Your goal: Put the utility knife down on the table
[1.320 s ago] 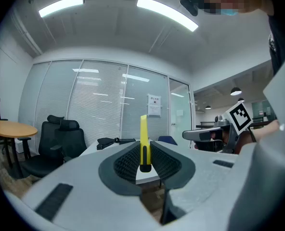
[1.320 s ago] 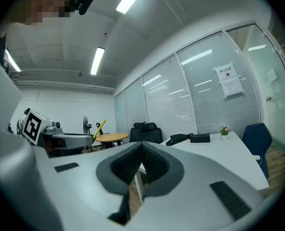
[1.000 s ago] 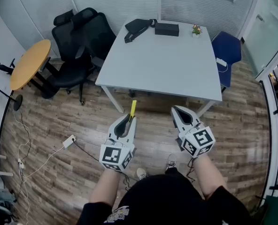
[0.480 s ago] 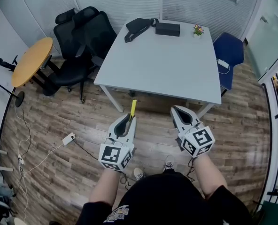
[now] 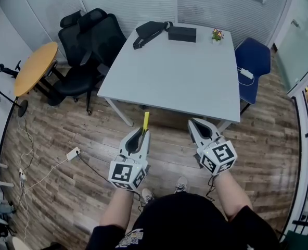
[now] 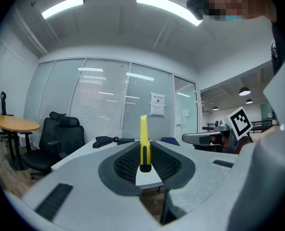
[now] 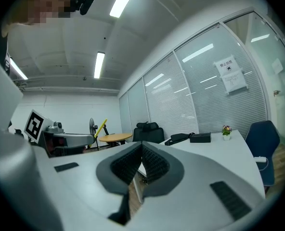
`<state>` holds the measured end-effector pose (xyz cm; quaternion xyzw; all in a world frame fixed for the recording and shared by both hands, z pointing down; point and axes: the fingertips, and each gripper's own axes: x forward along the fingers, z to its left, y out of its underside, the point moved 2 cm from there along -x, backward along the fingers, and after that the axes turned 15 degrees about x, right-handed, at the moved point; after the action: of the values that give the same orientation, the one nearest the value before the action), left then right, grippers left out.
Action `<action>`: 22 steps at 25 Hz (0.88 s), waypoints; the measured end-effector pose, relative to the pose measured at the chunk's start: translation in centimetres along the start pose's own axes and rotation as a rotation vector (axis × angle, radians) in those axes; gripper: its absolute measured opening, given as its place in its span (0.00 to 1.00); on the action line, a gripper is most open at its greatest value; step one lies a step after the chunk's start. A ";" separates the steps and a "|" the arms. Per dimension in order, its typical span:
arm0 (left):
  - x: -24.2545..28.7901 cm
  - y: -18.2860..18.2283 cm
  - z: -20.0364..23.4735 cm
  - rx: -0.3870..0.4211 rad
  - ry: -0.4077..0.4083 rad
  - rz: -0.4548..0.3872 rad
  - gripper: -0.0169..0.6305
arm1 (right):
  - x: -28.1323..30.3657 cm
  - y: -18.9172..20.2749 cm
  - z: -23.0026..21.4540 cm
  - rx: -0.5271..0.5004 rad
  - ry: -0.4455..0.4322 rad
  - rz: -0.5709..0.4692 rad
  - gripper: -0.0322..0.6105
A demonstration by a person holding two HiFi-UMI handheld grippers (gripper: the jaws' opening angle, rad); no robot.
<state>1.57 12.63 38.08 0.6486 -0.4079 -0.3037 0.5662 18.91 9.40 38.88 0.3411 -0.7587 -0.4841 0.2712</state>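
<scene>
A yellow utility knife sticks out ahead of my left gripper, which is shut on its black end. In the left gripper view the knife stands upright between the ribbed pads. My right gripper is held level beside it, shut with nothing in it; in its own view the pads meet at the tips. Both grippers hover over the wooden floor, a short way before the near edge of the white table.
On the table's far side lie a black bag, a black box and a small potted plant. Black office chairs and a round wooden table stand left. A blue chair stands right. A cable and power strip lie on the floor.
Both grippers have moved forward toward the table together; its near edge now shows closer. The knife stays gripped in the left gripper as before.
</scene>
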 end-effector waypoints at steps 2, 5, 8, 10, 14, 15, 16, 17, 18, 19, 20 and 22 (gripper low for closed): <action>0.9 -0.1 -0.8 -0.002 -0.009 0.004 0.13 | -0.2 -0.4 -1.2 0.005 -0.007 0.003 0.06; 2.0 -0.3 -1.5 -0.004 -0.024 0.008 0.13 | -0.3 -0.8 -2.7 0.013 -0.020 0.006 0.05; 2.5 -0.4 -1.9 0.000 -0.032 0.016 0.13 | -0.1 -0.9 -3.6 0.024 -0.028 0.010 0.05; 2.7 -0.5 -1.9 0.005 -0.034 0.020 0.13 | 0.1 -0.9 -3.8 0.035 -0.031 0.010 0.05; 3.1 -0.5 -0.9 0.005 -0.039 0.015 0.13 | 1.1 -0.9 -3.8 0.038 -0.034 0.010 0.05; 3.2 -0.4 -0.5 0.005 -0.038 0.013 0.13 | 1.5 -0.9 -3.7 0.036 -0.033 0.010 0.05; 3.3 -0.3 0.0 0.005 -0.036 0.011 0.13 | 1.9 -0.9 -3.6 0.035 -0.030 0.009 0.05; 3.4 -0.2 0.4 0.005 -0.032 0.008 0.13 | 2.3 -0.9 -3.5 0.034 -0.025 0.008 0.05; 3.5 0.0 0.9 0.004 -0.026 0.005 0.13 | 2.7 -0.8 -3.3 0.032 -0.018 0.005 0.05; 3.6 0.2 1.5 0.004 -0.018 0.002 0.13 | 3.2 -0.8 -3.2 0.031 -0.009 0.002 0.05; 3.7 0.3 2.1 0.004 -0.008 -0.001 0.13 | 3.8 -0.8 -3.0 0.031 0.002 -0.001 0.05; 3.9 0.6 3.7 0.002 0.014 -0.004 0.13 | 5.0 -0.7 -2.6 0.034 0.027 -0.009 0.05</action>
<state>0.15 7.39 38.25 0.6523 -0.4029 -0.2999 0.5676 17.88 3.86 39.61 0.3554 -0.7617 -0.4677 0.2733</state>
